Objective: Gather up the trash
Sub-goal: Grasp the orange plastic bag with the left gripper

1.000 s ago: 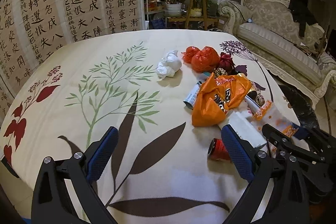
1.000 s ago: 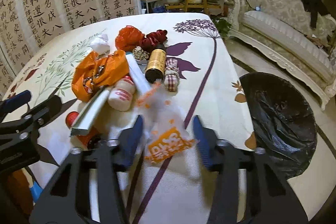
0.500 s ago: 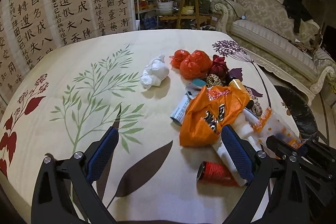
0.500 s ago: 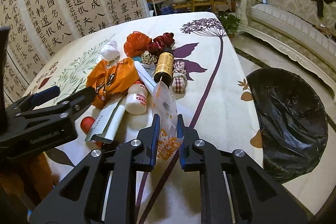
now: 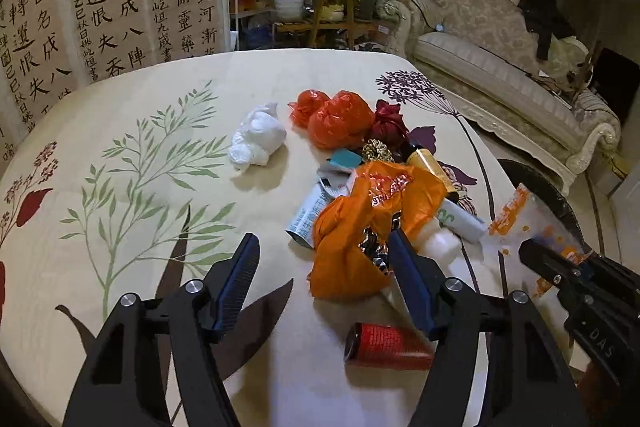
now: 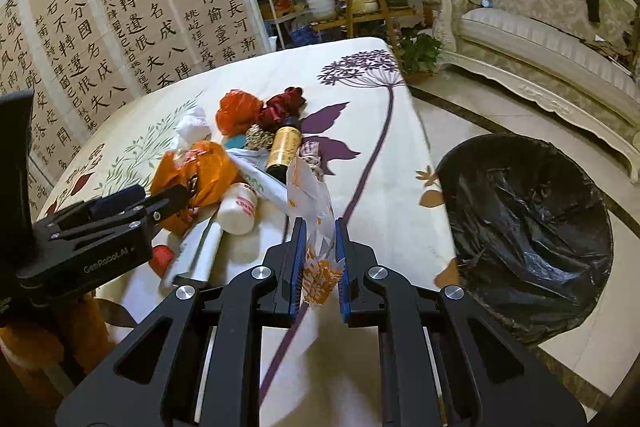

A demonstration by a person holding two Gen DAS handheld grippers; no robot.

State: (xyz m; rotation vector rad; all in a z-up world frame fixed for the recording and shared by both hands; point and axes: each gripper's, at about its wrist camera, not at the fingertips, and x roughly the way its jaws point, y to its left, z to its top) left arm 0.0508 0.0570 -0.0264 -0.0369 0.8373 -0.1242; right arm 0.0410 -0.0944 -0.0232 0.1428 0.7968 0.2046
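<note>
My right hand-held gripper point(image 6: 319, 259) pinched the clear orange-printed wrapper point(image 6: 314, 211) at lower centre; left hand-held gripper point(image 5: 326, 279), just closing, held nothing. Best carried level toward the black-lined bin point(image 6: 524, 235), right of frame.

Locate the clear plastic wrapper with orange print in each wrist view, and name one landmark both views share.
Left wrist view: the clear plastic wrapper with orange print is at the right edge, held up by the right gripper in front of the black-lined trash bin.
Right wrist view: the wrapper is at lower centre, clamped between the right gripper's blue pads.
Shared landmark: the crumpled orange plastic bag.
</note>
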